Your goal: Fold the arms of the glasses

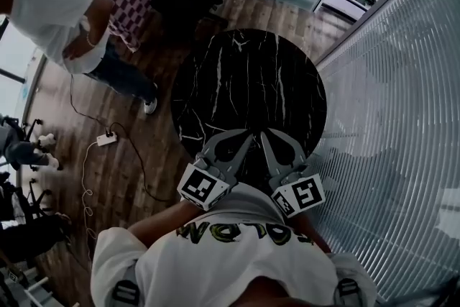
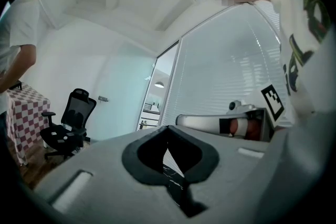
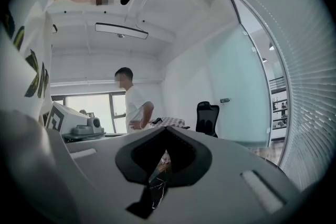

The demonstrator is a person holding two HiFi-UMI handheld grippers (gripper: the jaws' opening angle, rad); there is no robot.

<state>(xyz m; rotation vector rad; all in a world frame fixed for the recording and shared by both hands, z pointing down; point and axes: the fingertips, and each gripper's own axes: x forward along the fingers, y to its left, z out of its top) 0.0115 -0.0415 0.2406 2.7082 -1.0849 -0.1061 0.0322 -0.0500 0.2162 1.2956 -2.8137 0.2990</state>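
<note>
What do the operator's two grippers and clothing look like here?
The left gripper and right gripper are light grey wedges with dark cut-outs. Each carries a white cube with black square markers. The person wears a white T-shirt with yellow-edged lettering.

The head view is dim and underexposed, its brightest area the blinds (image 1: 402, 118) at three o'clock. Both gripper views are bright and washed out. In the right one, daylight enters through a window (image 3: 94, 107) at nine o'clock. Fisheye distortion bends every edge.
</note>
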